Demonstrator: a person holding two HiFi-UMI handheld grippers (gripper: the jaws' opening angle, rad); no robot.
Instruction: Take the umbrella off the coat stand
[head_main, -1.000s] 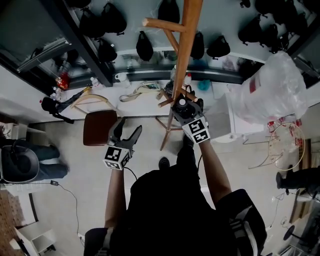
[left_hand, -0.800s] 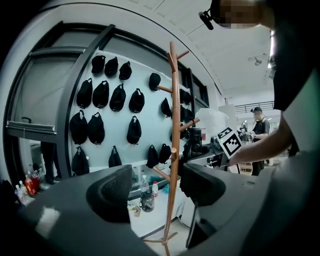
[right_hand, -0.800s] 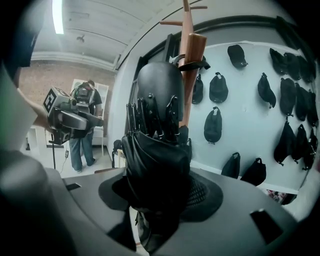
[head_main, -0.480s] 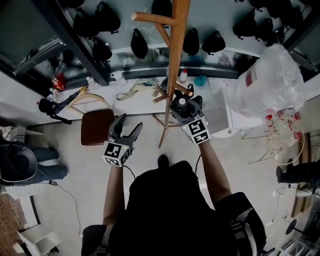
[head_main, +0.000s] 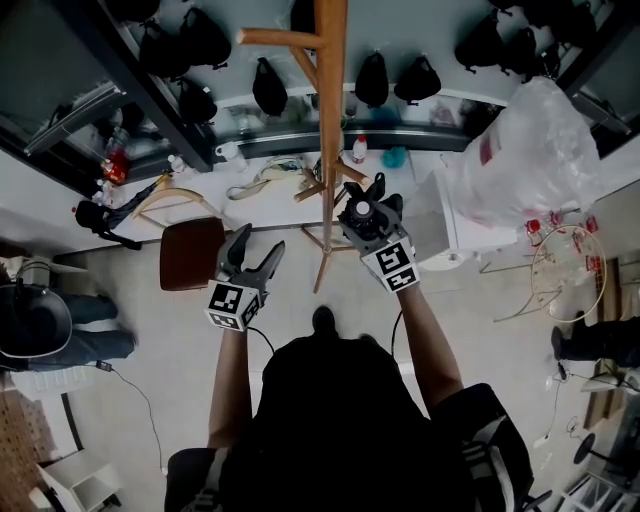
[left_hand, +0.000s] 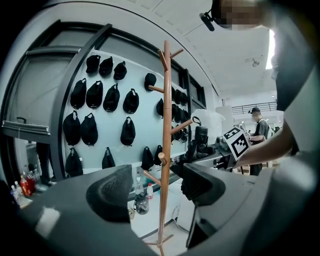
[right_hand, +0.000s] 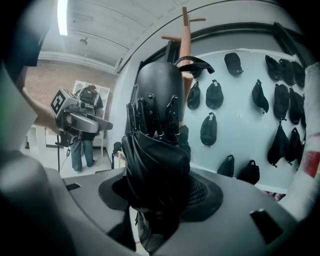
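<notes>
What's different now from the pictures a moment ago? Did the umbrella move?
Yes. The right tongs have carried the folded black umbrella away from the coat stand: a second ago it overlapped the pole in the head view, now it sits just to the pole's right. Same as before: right tongs shut on the umbrella, left tongs open and empty.

Setting: shop-style display room. Evidence: rows of black caps (left_hand: 89, 129) hung on the pale wall (left_hand: 137, 65) ahead of the left gripper (head_main: 257, 242); white counter (head_main: 45, 190) with bottles (left_hand: 149, 190) beneath them; wooden coat stand (left_hand: 165, 150) nearer, straight ahead.
</notes>
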